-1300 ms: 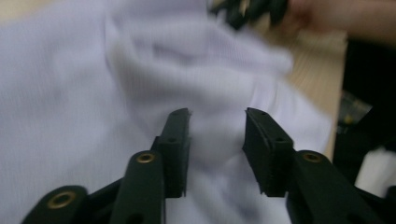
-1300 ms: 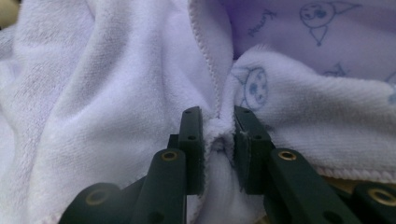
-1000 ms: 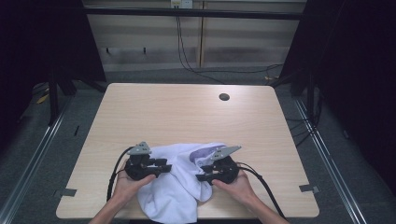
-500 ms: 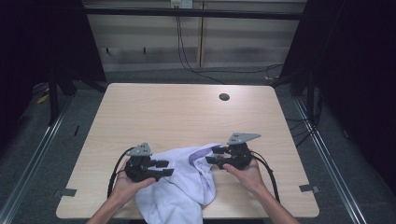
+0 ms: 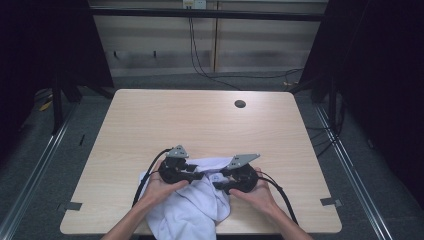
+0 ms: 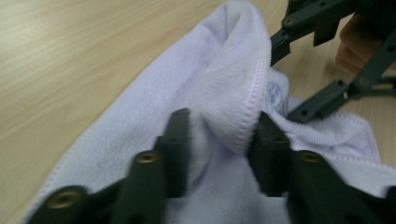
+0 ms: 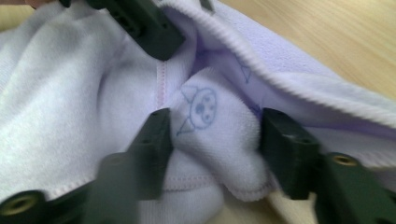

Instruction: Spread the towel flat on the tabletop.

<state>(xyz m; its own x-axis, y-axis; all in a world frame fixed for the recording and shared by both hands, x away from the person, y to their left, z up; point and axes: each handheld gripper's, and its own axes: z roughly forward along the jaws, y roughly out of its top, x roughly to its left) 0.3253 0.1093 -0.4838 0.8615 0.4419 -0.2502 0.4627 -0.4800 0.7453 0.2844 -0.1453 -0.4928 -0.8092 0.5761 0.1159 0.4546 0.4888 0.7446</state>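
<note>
A crumpled white towel [image 5: 190,212] with a pale purple hem and a small blue cat drawing [image 7: 201,108] lies at the table's near edge. My left gripper [image 5: 198,175] [image 6: 219,135] is shut on an upright fold of it after closing its jaws; the hemmed fold is pinched between the pads. My right gripper [image 5: 218,181] [image 7: 215,135] faces it from the right. Its jaws have been closing and stand on either side of the lump that bears the drawing, which does not look squeezed. In the left gripper view the right gripper [image 6: 287,79] is just beyond the fold. The two sets of fingertips are almost touching.
The light wooden table [image 5: 200,125] has a round cable hole [image 5: 240,104] at the back right. Cables [image 5: 280,197] trail from both grippers toward the near edge. Grey floor and dark curtains surround the table.
My left gripper has moved right and my right gripper has come back left, so they now meet over the towel. The towel is bunched more tightly between them.
</note>
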